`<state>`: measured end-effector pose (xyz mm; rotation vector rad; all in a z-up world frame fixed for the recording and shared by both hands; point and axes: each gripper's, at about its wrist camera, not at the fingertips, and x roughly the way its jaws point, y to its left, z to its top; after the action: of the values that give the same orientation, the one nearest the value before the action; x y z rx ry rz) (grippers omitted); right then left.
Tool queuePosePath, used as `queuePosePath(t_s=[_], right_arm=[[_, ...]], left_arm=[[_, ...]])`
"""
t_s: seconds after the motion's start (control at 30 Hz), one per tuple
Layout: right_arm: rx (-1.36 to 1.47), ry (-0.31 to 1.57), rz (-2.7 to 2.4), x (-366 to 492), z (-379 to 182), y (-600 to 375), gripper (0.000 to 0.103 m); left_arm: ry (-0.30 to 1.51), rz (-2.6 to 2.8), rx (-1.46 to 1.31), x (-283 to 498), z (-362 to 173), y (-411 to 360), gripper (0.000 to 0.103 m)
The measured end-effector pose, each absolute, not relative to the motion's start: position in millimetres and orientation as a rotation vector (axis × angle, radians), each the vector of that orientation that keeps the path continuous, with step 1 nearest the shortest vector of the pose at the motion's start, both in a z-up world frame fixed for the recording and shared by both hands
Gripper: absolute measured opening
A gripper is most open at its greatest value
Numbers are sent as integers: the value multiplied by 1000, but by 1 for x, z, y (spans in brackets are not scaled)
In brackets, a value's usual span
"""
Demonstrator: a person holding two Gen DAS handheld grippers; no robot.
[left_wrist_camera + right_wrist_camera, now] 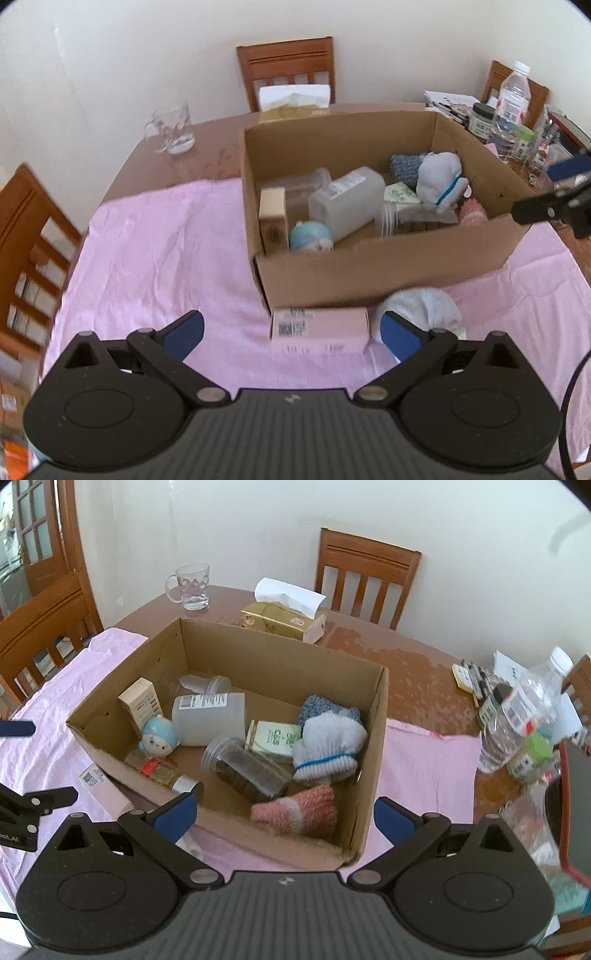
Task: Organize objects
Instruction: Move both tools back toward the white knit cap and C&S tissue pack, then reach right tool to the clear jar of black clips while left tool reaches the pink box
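Both grippers, left gripper (291,334) and right gripper (284,814), hover with fingers apart and empty near a filled cardboard box (388,273); a pink box (319,325) and white sock (421,304) lie outside its near wall, likely next to grasp.

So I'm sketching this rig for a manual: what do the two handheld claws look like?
Both look alike: a wide black body with a ribbed top, two round discs and a small pale logo at the centre. Black linkage bars with silver pivot pins carry fingers faced with blue pads. The left claw has a black cable along its side; the right claw shows none here.
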<state>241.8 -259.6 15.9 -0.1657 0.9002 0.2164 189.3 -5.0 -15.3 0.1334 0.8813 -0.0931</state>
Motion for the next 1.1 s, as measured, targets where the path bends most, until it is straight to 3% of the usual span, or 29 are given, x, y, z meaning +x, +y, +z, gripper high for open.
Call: queuePosePath(t_s=[0.57, 1.1], right_arm=[[-68, 967, 314, 153, -30, -251, 103], [2, 1035, 198, 120, -53, -171, 103]], left_arm=[[963, 4, 63, 132, -30, -1, 101], [978, -176, 162, 122, -63, 70, 101]])
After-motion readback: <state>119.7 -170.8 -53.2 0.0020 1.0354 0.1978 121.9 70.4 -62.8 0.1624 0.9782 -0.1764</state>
